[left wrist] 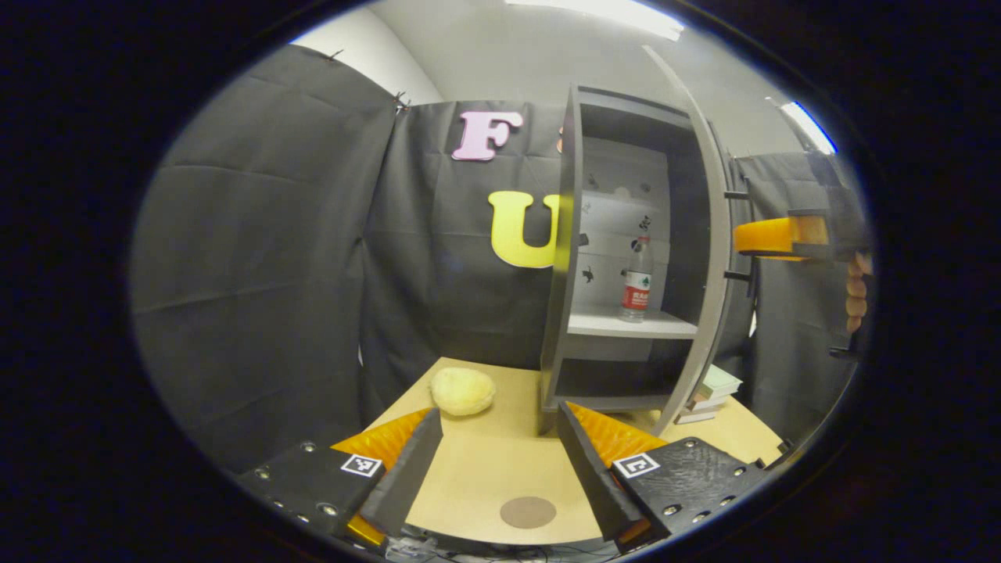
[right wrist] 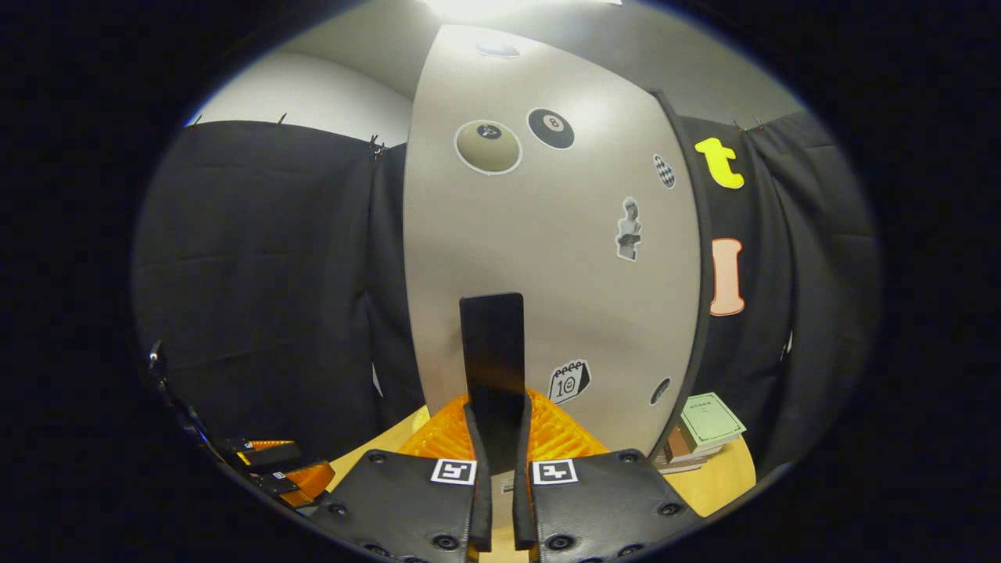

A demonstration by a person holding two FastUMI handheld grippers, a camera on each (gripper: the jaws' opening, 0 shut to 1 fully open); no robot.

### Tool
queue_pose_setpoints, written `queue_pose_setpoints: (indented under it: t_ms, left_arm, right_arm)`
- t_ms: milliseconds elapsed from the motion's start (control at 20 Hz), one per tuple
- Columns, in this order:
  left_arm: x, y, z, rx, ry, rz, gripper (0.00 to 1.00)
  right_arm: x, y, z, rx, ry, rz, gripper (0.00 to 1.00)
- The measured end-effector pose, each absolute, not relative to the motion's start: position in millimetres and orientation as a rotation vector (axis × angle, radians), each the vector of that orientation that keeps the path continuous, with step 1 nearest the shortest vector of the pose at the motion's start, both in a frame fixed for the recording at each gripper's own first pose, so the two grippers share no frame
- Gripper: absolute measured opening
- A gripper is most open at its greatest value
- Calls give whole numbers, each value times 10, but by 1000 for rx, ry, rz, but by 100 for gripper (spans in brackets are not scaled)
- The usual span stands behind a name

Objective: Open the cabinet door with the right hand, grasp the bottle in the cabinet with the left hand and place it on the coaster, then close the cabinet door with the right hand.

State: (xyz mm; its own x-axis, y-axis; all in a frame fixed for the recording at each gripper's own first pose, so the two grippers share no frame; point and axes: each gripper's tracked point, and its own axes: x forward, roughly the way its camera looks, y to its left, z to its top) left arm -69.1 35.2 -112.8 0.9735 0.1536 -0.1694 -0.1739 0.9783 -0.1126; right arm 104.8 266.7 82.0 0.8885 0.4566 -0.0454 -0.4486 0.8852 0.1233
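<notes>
The grey cabinet (left wrist: 565, 258) stands on the wooden table with its door (left wrist: 708, 258) swung open, seen edge-on. A clear bottle (left wrist: 637, 280) with a red label stands upright on the middle shelf. A round brown coaster (left wrist: 528, 512) lies on the table near the front edge, between my fingers in the left gripper view. My left gripper (left wrist: 500, 438) is open, low over the table, well short of the cabinet. My right gripper (right wrist: 496, 426) is shut on the door's black handle (right wrist: 491, 344), facing the stickered door (right wrist: 547, 258). It also appears far right as the right gripper (left wrist: 774, 234).
A pale yellow rounded lump (left wrist: 463, 391) lies on the table (left wrist: 485, 469) left of the cabinet. A stack of books (left wrist: 712, 391) sits behind the open door, also seen as books (right wrist: 708, 426). A hand (left wrist: 856, 289) holds the right gripper. The left gripper (right wrist: 274, 469) shows low at left.
</notes>
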Motion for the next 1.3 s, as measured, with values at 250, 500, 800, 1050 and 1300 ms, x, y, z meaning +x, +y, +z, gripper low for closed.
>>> queue_pose_setpoints:
  t_ms: [250, 500, 800, 1050, 1300]
  left_arm:
    - [-449, 87, -1170, -110, 171, 80, 89]
    - [-183, -152, -1152, -90, 183, 2, 89]
    - [-55, -501, -1198, -78, 192, -70, 91]
    - [7, -666, -1188, -61, 195, -92, 89]
    - [14, -677, -1145, -48, 190, -85, 89]
  right_arm:
    - [1002, 2483, 793, 139, 72, 402, 12]
    - [949, 2219, 765, 166, 83, 288, 7]
    - [987, 1935, 780, 215, 29, 126, 5]
    - [1044, 1844, 773, 225, 27, 124, 2]
    - [1053, 1922, 833, 324, 5, 134, 5]
